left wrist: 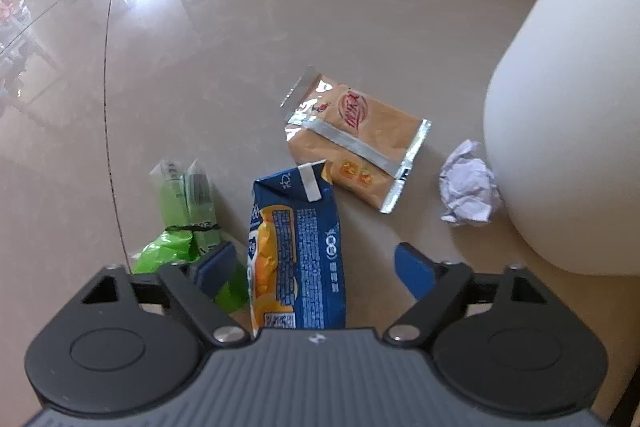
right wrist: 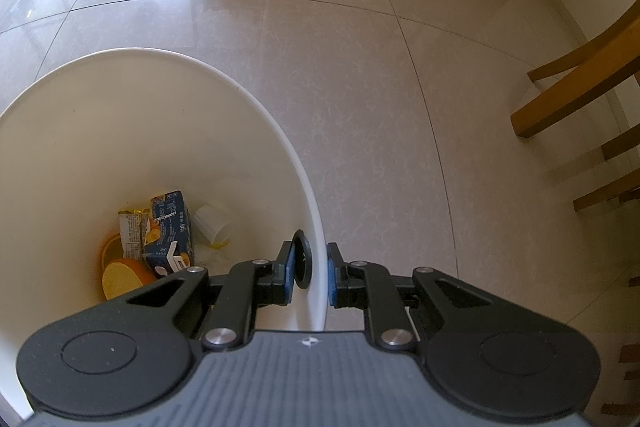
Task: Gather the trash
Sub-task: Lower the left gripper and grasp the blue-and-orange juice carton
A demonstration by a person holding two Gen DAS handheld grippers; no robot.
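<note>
My right tongs (right wrist: 311,277) pinch the white bin's rim (right wrist: 316,227), steadying it. My left tongs (left wrist: 316,259) are spread, straddling the blue juice carton (left wrist: 298,247) on the floor, left of the bin. Step: pickup. Next I close squarely on it.

Blue juice carton (left wrist: 298,251) flat on floor, tan snack wrapper (left wrist: 356,139), crumpled paper (left wrist: 470,185) beside white bin (left wrist: 568,107)
</note>
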